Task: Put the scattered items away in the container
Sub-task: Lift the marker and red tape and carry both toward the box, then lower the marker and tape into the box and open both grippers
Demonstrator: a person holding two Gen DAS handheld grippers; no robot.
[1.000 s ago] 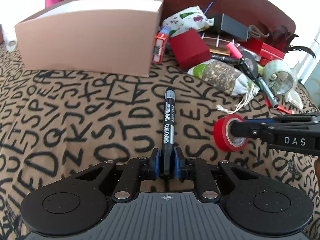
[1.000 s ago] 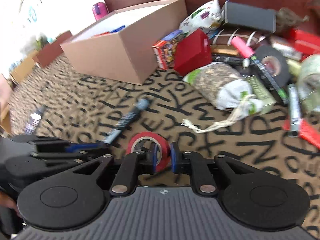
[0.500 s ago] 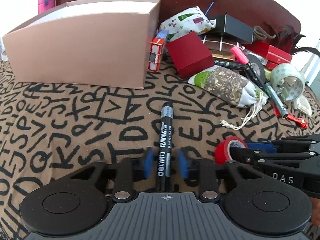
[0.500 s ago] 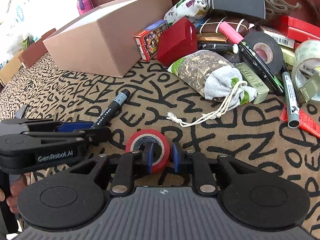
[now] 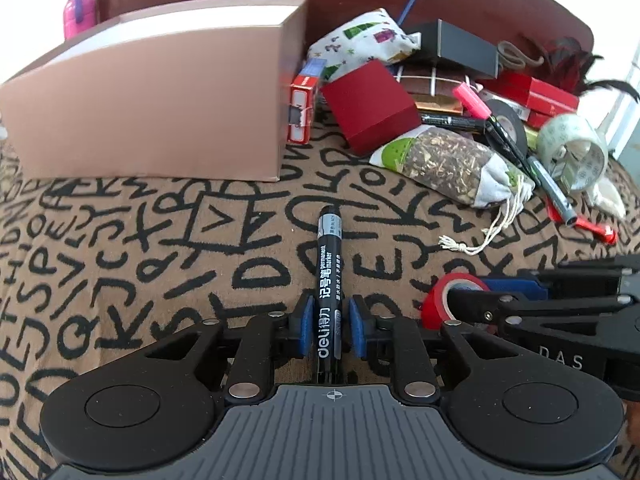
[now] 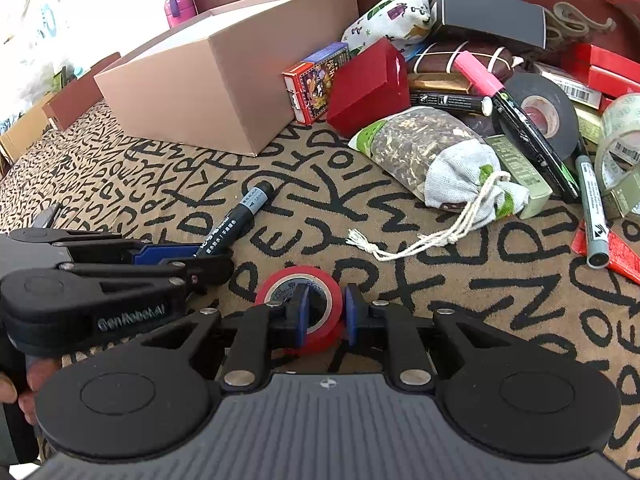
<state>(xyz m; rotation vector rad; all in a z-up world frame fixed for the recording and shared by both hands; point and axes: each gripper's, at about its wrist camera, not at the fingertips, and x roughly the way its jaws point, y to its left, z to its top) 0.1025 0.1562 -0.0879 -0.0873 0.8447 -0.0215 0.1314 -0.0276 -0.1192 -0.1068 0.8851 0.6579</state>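
A black marker (image 5: 329,276) lies on the letter-print cloth between the pads of my left gripper (image 5: 329,322); small gaps show on both sides, so the gripper is open around it. The marker also shows in the right wrist view (image 6: 236,222). My right gripper (image 6: 323,314) has one pad inside and one outside the wall of a red tape roll (image 6: 298,300), lightly apart from it, open. The roll shows in the left wrist view (image 5: 450,300) too. The tan box (image 5: 160,108) stands at the back left, also in the right wrist view (image 6: 224,80).
A pile sits at the back right: a red box (image 5: 372,108), a herb pouch (image 6: 436,156), a card pack (image 6: 316,80), black tape (image 6: 540,112), clear tape (image 5: 572,152), pens and a black box (image 6: 488,16).
Both grippers came down to the cloth. The left one opened off the marker, then narrowed around it. The right one loosened slightly on the red tape roll, which now rests on the cloth.
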